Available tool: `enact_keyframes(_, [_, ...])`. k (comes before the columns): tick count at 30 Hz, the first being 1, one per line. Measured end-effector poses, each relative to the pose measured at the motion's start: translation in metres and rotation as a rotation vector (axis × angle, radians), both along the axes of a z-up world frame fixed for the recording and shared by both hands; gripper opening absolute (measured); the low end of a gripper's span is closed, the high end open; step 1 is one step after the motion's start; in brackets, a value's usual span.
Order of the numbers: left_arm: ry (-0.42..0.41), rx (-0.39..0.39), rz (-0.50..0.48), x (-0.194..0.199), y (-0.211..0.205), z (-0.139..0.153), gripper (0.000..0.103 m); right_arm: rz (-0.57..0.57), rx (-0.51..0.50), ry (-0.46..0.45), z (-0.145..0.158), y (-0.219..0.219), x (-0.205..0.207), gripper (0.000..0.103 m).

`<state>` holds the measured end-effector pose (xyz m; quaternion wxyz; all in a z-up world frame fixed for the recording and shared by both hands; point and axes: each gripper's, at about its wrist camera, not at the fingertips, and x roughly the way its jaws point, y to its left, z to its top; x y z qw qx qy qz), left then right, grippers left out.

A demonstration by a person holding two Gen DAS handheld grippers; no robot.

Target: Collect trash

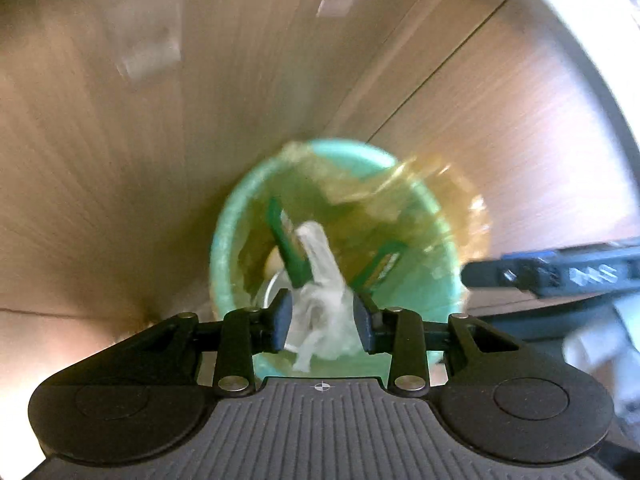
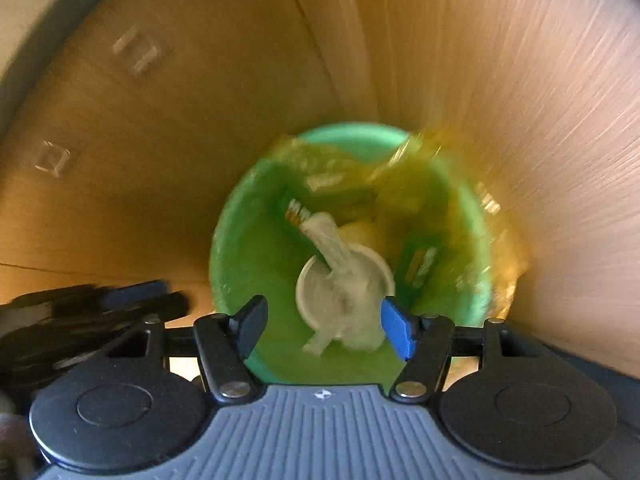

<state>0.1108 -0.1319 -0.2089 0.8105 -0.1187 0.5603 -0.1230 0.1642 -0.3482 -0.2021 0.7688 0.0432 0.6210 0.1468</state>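
A green waste bin (image 1: 224, 248) lined with a yellowish clear bag (image 1: 452, 196) stands on the wooden floor; it also shows in the right wrist view (image 2: 240, 248). My left gripper (image 1: 322, 322) is over the bin, its jaws closed against a crumpled white tissue (image 1: 320, 280). Green wrappers (image 1: 286, 236) lie inside the bin. My right gripper (image 2: 324, 328) is open above the bin, and a white tissue (image 2: 340, 276) and a white round lid (image 2: 372, 268) lie in the bin below it. Both views are motion-blurred.
Wooden cabinet panels (image 1: 500, 92) rise behind the bin. The right gripper's dark body (image 1: 560, 272) shows at the right of the left wrist view; the left gripper's body (image 2: 100, 304) shows at the left of the right wrist view.
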Motion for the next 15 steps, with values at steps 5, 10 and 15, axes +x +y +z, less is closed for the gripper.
enact_keyframes(5, [-0.255, -0.077, -0.003, -0.024, 0.020, 0.109, 0.038, -0.002, -0.058, -0.380, 0.101, 0.003, -0.018, 0.064])
enact_keyframes(10, [-0.645, 0.019, 0.088, -0.036, 0.056, 0.228, 0.038, 0.011, 0.042, -0.736, 0.198, 0.033, -0.022, 0.094])
enact_keyframes(15, [-0.884, 0.192, 0.156, -0.053, 0.077, 0.295, 0.032, -0.035, 0.169, -0.849, 0.259, 0.081, -0.016, 0.103])
